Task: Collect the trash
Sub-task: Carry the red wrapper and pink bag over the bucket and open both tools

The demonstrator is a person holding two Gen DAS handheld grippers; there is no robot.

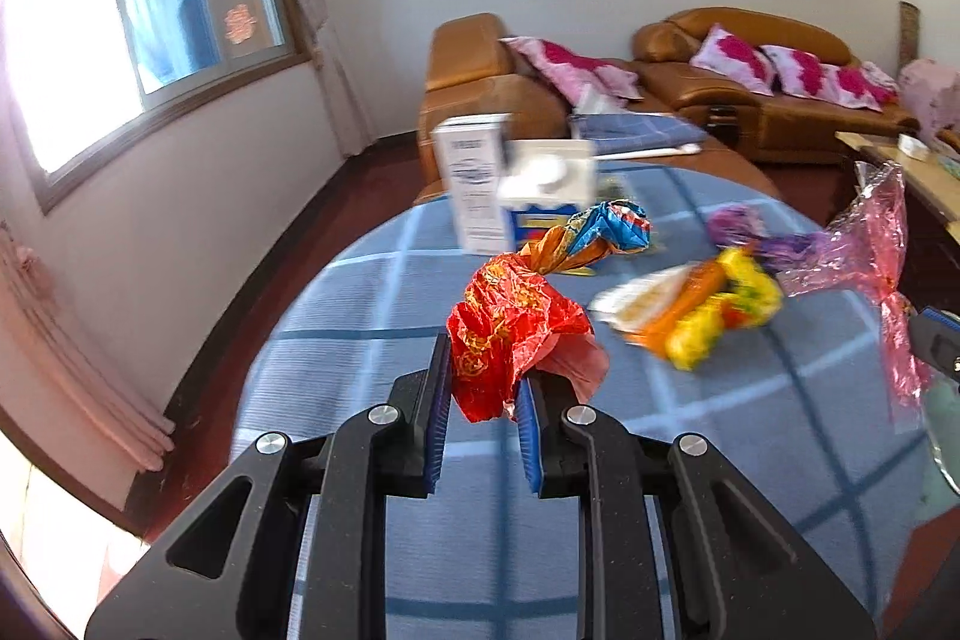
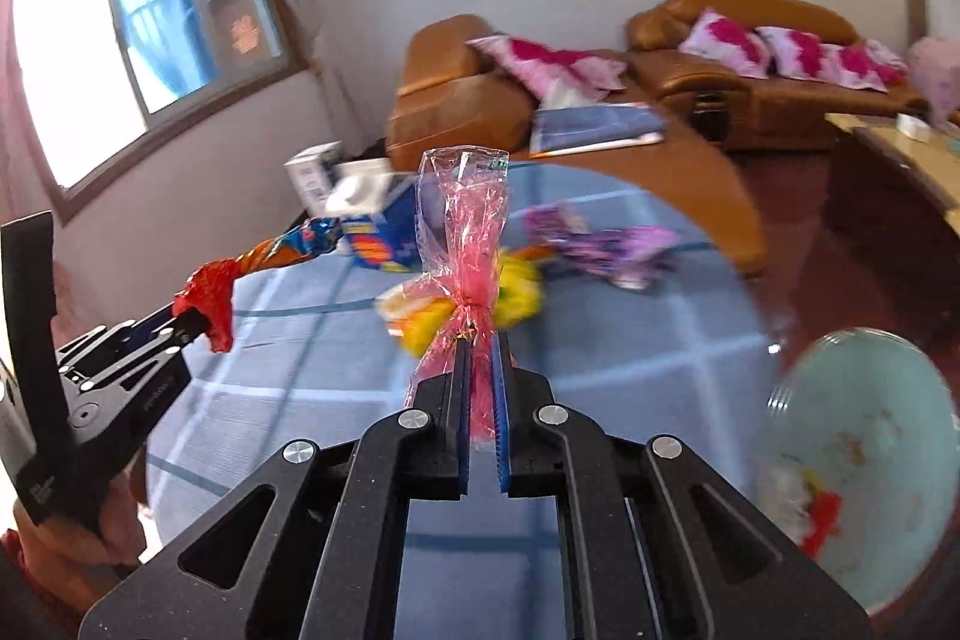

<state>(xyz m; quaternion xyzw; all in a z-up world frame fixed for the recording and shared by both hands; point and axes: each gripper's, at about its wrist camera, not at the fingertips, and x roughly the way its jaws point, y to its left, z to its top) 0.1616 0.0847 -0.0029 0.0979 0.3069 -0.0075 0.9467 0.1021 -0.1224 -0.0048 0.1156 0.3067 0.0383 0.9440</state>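
Pinching a pink wrapper [image 2: 471, 244] upright, the right tongs [image 2: 478, 370] hang just left of the bin [image 2: 870, 400] at near right, while the left tongs [image 1: 483, 388], clamped on a red wrapper [image 1: 510, 322], sit farther left over the surface [image 1: 360, 292].
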